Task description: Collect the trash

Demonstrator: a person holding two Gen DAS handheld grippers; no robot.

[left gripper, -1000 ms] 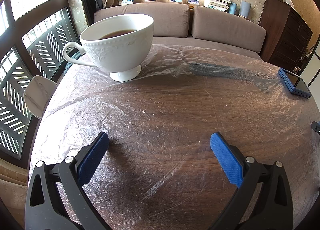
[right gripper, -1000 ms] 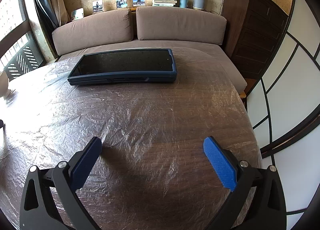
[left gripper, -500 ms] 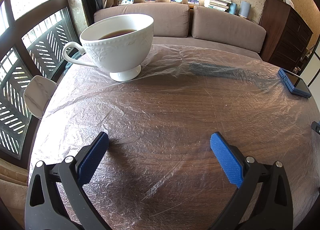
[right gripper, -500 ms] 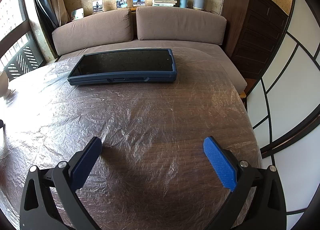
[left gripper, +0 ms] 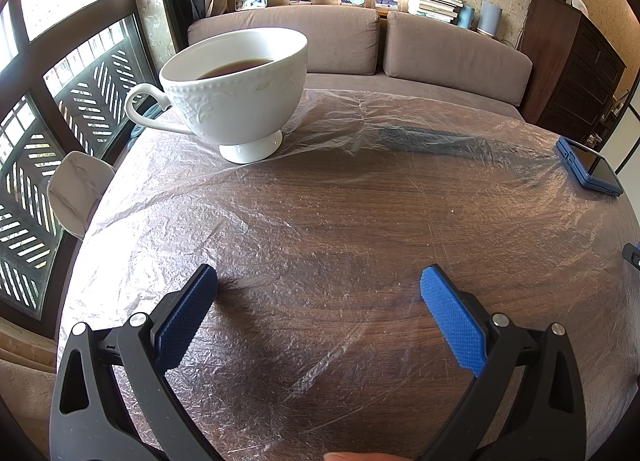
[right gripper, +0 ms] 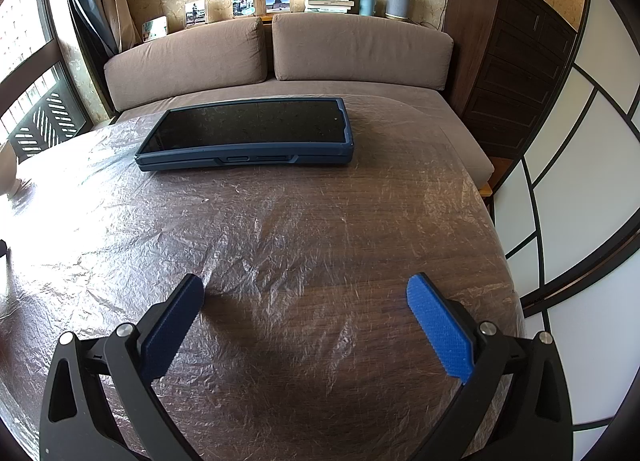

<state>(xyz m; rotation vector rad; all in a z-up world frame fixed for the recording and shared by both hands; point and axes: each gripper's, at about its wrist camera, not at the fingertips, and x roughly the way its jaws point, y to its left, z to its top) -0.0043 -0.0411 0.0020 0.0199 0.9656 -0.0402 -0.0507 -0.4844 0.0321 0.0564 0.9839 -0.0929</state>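
Both the left gripper (left gripper: 319, 287) and right gripper (right gripper: 305, 295) hover spread and empty over the plastic-covered table (left gripper: 360, 197), the teacup (left gripper: 236, 93) far left of the phone (right gripper: 248, 133).

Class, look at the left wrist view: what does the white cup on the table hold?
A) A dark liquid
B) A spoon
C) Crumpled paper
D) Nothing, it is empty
A: the white cup stands upright on the plastic-covered table, and a dark liquid shows inside its rim.
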